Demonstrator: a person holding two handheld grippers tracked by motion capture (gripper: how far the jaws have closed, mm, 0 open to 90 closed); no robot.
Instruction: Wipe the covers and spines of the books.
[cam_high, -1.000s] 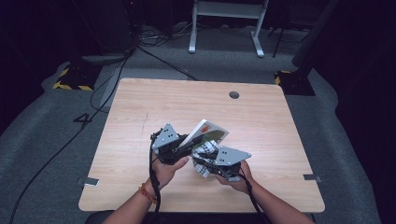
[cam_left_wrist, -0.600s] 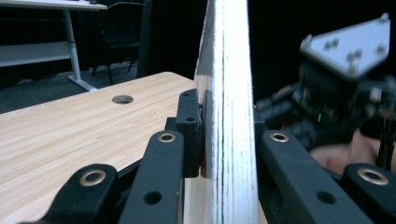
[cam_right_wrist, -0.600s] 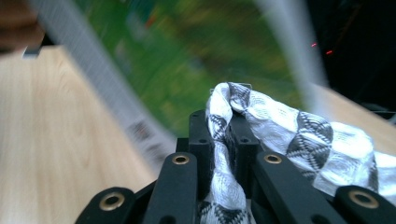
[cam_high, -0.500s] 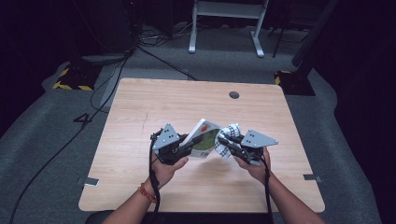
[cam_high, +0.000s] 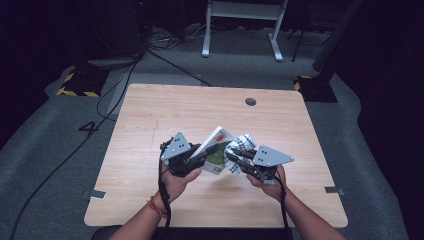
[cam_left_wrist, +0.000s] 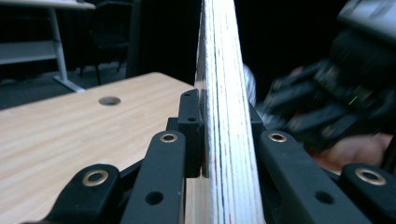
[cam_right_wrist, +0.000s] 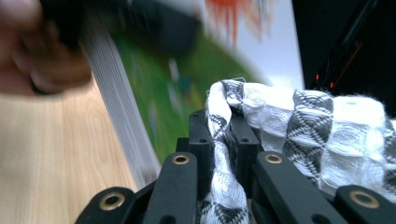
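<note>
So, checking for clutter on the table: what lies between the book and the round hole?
Nothing: in the high view, bare wood runs from the book to the round hole.

Room, dim, dark surrounds. Floor (cam_high: 240, 65): grey carpet. Tabletop (cam_high: 165, 115): light wood, round cable hole (cam_high: 250, 101) near far edge. White metal frame legs (cam_high: 242, 22) beyond. Black cables (cam_high: 170, 55) on carpet. Yellow-black hazard tape (cam_high: 75, 92) at left.

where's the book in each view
High view: book centre table, tilted, between the two tools.
Left gripper view: edge-on at centre, clamped in the left tool.
Right gripper view: green cover upper left, behind the cloth.
Shared landmark: the wooden table.
</note>
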